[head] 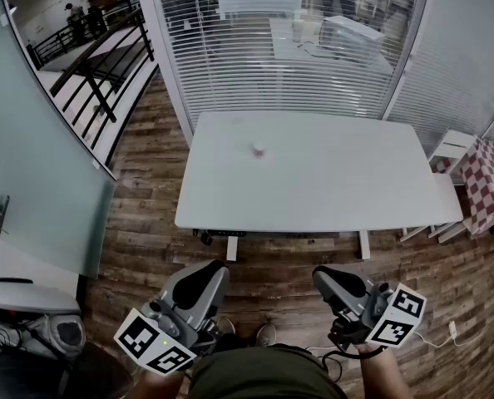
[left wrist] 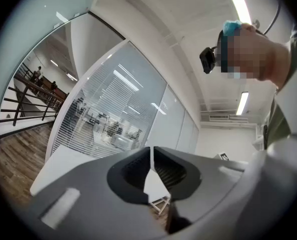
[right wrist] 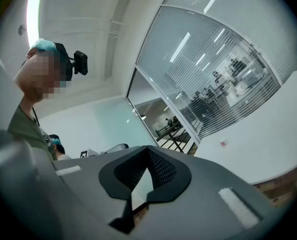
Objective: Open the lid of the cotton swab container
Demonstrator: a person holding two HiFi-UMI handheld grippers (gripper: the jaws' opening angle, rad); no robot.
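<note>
Pressing jaws of left gripper (left wrist: 151, 155) and right gripper (right wrist: 148, 151) fully together, clamping nothing. Hovering both above wood floor (head: 147, 223), well short of white bench (head: 338, 189). Resting on bench, toward far side: cotton swab container (head: 259, 150).

Grey shells on my left gripper (head: 217, 267) and right gripper (head: 321, 273), black jaws, each with a black-and-white marker cube (head: 154, 345). A black cable (head: 340, 349) hangs off the right one. I'm wearing an olive shirt (head: 259, 376) and a black head camera (right wrist: 80, 61).
</note>
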